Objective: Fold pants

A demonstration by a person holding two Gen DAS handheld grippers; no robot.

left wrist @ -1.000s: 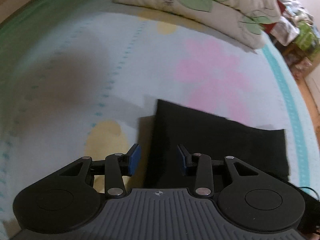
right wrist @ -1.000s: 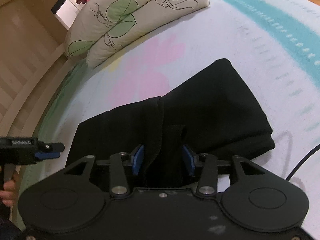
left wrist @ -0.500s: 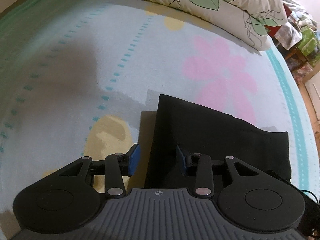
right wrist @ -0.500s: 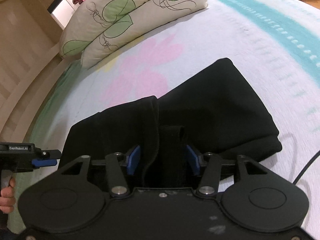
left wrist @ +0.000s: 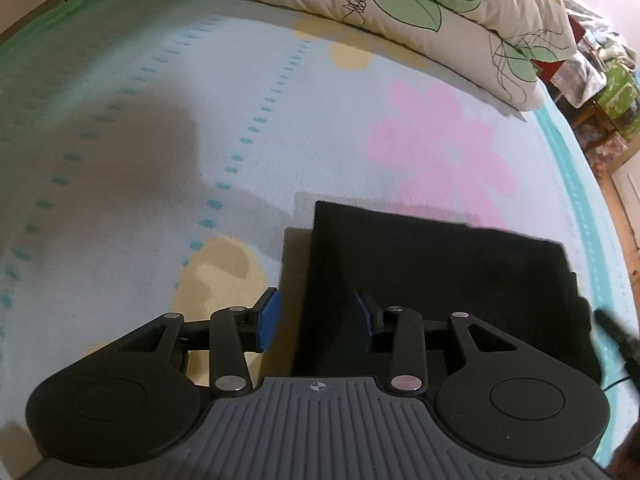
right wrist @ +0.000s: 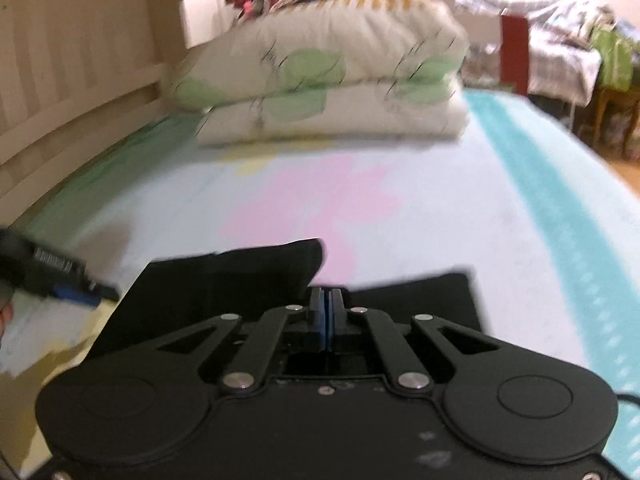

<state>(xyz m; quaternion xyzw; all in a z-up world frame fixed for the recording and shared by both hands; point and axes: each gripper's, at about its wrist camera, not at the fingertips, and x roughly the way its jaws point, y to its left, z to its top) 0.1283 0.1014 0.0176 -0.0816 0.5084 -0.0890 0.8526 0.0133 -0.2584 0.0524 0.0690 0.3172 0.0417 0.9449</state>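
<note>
The black pants (left wrist: 436, 272) lie folded on the bed, a flat dark slab in the left wrist view. My left gripper (left wrist: 316, 320) is open, its blue pads astride the pants' near left edge, holding nothing. In the right wrist view my right gripper (right wrist: 326, 312) is shut with its pads pressed together; a raised fold of the pants (right wrist: 256, 280) stands just past its tips, and I cannot tell whether cloth is pinched between them. The left gripper (right wrist: 60, 280) shows at the left edge there, blurred.
The bed sheet (left wrist: 200, 128) is pale blue with a pink flower and yellow spots. Stacked leaf-print pillows (right wrist: 328, 80) lie at the head. A wooden headboard (right wrist: 72, 64) runs on the left. Clutter and furniture (right wrist: 580, 60) stand past the bed's right side.
My right gripper has shut and tilted up, so the view now looks along the bed toward the pillows. A fold of the pants has risen. The left gripper has stayed open and nearly still.
</note>
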